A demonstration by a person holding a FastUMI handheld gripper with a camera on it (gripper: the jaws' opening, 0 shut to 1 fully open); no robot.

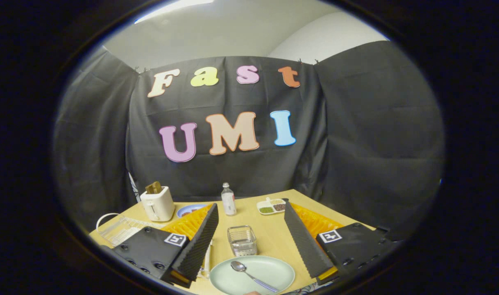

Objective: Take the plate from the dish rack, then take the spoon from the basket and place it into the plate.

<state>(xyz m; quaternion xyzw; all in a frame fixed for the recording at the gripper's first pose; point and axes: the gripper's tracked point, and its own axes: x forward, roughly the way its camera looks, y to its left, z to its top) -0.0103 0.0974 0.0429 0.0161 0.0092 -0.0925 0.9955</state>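
We held the hand-held gripper [249,241] above the desk [270,237] with its two fingers spread wide and nothing between the ribbed pads [200,241]. The plate [252,275], pale green, lay flat on the desk just below and between the fingertips, nearer to us than anything else. The spoon [251,276] already rested in it, bowl towards the wire basket [242,240] and handle running back towards us and slightly to our right, so its long axis lay on a slant to the line along the fingers. The basket stood just beyond the plate, between the fingers, and looked empty as far as we could tell. The dish rack [118,231] sat well off to the left, beyond the left finger, beside a toaster [157,203]. We judged the task as good as done: spoon in plate, fingers clear of both, and only a withdrawal left.
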